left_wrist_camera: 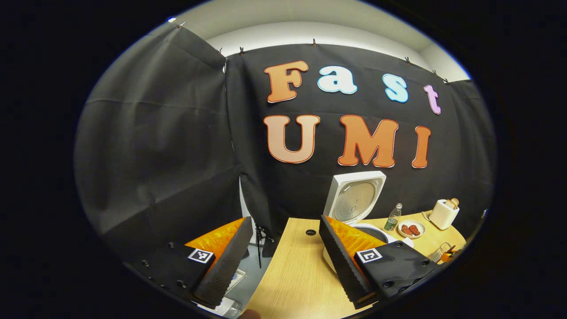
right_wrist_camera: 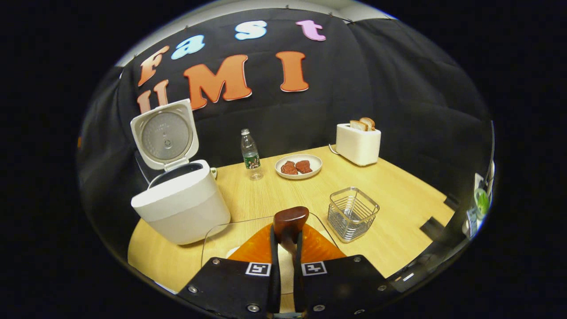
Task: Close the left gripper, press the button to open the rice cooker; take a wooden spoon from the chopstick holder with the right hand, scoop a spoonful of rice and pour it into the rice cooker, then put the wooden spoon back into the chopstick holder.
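The wooden spoon (right_wrist_camera: 290, 220) is being gripped by the right claw (right_wrist_camera: 285, 248), both fingers pressing on its dark handle, above a glass container (right_wrist_camera: 212, 239) on the counter (right_wrist_camera: 398, 195). The rice cooker (right_wrist_camera: 179, 201) is standing open at the left, its lid (right_wrist_camera: 165, 133) being held upright. The wire chopstick holder (right_wrist_camera: 353, 212) is sitting just right of the claw. The left claw (left_wrist_camera: 283, 252) is being held wide open, gripping nothing, over the counter's edge near the cooker. A bottle (right_wrist_camera: 250, 155), plate (right_wrist_camera: 298, 166) and toaster (right_wrist_camera: 358, 142) are standing farther back.
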A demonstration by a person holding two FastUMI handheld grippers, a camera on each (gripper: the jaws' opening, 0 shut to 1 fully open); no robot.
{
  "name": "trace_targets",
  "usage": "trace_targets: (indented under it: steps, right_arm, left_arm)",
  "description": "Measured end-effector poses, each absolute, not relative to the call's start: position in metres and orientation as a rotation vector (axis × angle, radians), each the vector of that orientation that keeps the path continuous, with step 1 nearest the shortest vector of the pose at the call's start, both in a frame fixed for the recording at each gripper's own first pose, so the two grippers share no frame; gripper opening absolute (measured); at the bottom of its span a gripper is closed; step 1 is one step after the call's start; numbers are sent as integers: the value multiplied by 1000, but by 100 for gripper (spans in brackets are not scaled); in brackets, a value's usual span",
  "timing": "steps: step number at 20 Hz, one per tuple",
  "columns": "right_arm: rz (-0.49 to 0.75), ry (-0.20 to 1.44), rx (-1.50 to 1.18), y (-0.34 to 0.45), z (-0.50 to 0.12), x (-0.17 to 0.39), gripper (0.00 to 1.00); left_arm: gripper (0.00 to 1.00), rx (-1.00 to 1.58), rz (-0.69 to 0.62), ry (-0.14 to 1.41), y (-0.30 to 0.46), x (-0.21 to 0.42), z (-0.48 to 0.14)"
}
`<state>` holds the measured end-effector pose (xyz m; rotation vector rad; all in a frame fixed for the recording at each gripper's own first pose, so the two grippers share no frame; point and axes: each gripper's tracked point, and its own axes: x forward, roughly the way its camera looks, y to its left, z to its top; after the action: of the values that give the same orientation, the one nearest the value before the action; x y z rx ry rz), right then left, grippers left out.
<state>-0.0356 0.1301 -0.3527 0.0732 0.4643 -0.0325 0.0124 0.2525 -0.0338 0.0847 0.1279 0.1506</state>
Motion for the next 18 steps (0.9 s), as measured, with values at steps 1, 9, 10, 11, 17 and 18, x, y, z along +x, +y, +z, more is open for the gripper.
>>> trace_targets:
  steps: [1, 9, 10, 11, 17, 18]
  right_arm:
    - [-39, 469, 120, 131, -355, -38, 11]
    - [2, 462, 474, 162, -366, -40, 11]
    - [-2, 460, 504, 159, -368, -38, 11]
    - [-9, 461, 541, 154, -369, -36, 11]
    - [5, 488, 791, 151, -373, -35, 11]
    - [24, 483, 831, 156, -372, -33, 11]
  left_arm:
    - [99, 89, 152, 128, 254, 11, -34]
    - [99, 80, 150, 146, 256, 10, -48]
    - [99, 77, 149, 152, 255, 10, -51]
    - [99, 73, 146, 157, 254, 11, -52]
    - [100, 73, 129, 157, 246, 15, -52]
    - [100, 75, 125, 154, 245, 15, -51]
